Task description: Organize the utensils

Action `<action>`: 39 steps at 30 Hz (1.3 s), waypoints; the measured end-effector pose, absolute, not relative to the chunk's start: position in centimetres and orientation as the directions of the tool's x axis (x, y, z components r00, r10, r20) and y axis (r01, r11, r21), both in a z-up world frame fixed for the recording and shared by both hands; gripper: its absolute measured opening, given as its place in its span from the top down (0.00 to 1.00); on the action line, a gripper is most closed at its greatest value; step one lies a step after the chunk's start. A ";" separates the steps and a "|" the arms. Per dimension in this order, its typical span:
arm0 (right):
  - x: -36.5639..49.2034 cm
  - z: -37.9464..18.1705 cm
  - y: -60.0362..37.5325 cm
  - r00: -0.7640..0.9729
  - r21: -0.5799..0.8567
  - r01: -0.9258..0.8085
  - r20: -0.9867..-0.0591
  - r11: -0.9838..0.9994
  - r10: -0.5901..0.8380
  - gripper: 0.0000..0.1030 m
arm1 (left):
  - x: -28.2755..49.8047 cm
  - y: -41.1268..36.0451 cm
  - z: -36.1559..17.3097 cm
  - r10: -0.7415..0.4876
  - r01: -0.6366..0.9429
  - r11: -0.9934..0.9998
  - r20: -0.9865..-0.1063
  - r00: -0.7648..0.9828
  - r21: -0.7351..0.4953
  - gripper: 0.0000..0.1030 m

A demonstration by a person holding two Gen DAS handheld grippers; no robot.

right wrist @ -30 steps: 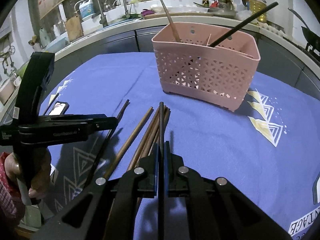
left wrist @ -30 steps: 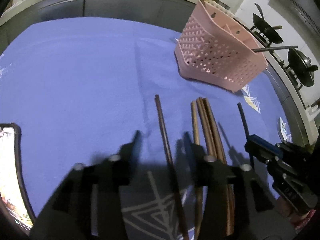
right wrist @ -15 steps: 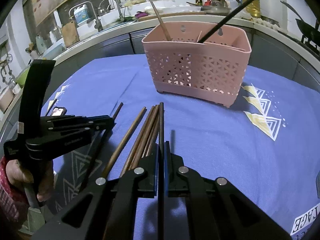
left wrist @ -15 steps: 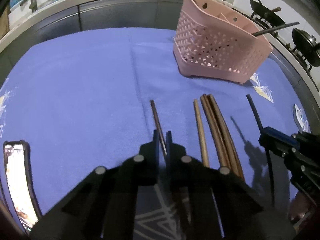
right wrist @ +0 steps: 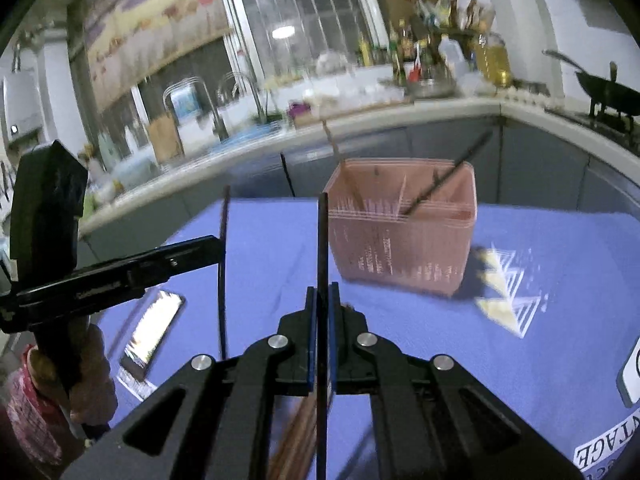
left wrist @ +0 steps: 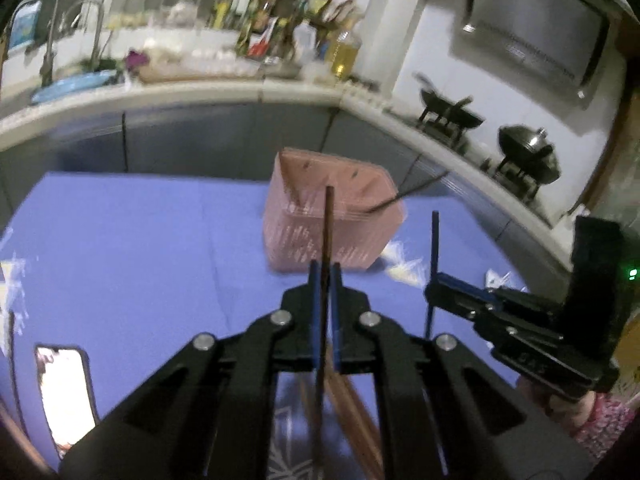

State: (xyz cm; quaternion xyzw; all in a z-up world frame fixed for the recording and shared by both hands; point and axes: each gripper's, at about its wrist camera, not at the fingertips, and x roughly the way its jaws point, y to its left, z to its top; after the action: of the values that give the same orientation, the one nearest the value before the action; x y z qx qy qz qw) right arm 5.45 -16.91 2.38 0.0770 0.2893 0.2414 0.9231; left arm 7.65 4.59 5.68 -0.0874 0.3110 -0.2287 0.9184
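My left gripper (left wrist: 325, 270) is shut on a brown chopstick (left wrist: 329, 224) and holds it above the blue cloth, tip towards the pink perforated basket (left wrist: 332, 216). My right gripper (right wrist: 322, 294) is shut on a black chopstick (right wrist: 321, 240), also lifted and aimed at the basket (right wrist: 404, 236). Each gripper shows in the other's view: the right gripper (left wrist: 434, 284) at the right, the left gripper (right wrist: 218, 246) at the left. The basket holds a brown stick (right wrist: 332, 140) and a black stick (right wrist: 452, 180). Several brown chopsticks (left wrist: 352, 412) lie on the cloth beneath the grippers.
A lit phone (left wrist: 64, 392) lies on the blue tablecloth (left wrist: 140, 240) at the near left. Behind the table runs a kitchen counter (left wrist: 240, 92) with a sink, bottles and two woks (left wrist: 528, 156). A white printed label (right wrist: 604, 448) sits at the cloth's right edge.
The left gripper has shut on a brown chopstick. Both grippers have risen off the cloth with their chopsticks and tilted up towards the basket.
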 end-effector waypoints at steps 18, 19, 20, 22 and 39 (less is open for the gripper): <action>11.8 14.2 -17.7 0.868 0.210 -0.391 -0.239 0.896 0.435 0.95 | 13.9 2.8 18.2 -0.483 0.420 0.875 -0.372 0.792 -0.240 1.00; 11.7 14.2 -18.0 0.867 0.218 -0.395 -0.233 0.893 0.440 0.95 | 13.8 3.1 17.9 -0.477 0.413 0.878 -0.377 0.794 -0.242 1.00; 11.5 14.1 -18.3 0.867 0.222 -0.398 -0.227 0.890 0.444 0.95 | 13.7 3.6 17.4 -0.466 0.398 0.884 -0.386 0.796 -0.245 1.00; 10.5 13.3 -18.9 0.865 0.223 -0.403 -0.225 0.888 0.449 0.95 | 13.5 5.0 15.2 -0.421 0.343 0.906 -0.431 0.799 -0.249 0.95; 8.0 6.1 -18.9 0.814 0.269 -0.403 -0.333 0.875 0.477 0.95 | 26.9 8.9 -3.1 -0.300 -0.090 0.915 -0.811 0.503 -0.394 0.49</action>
State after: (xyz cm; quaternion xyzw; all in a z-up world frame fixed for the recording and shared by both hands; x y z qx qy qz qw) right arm 8.01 -18.94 6.06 0.0933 0.1985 0.2320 0.9477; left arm 26.93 8.89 -3.15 -0.1970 0.4948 -0.0621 0.8441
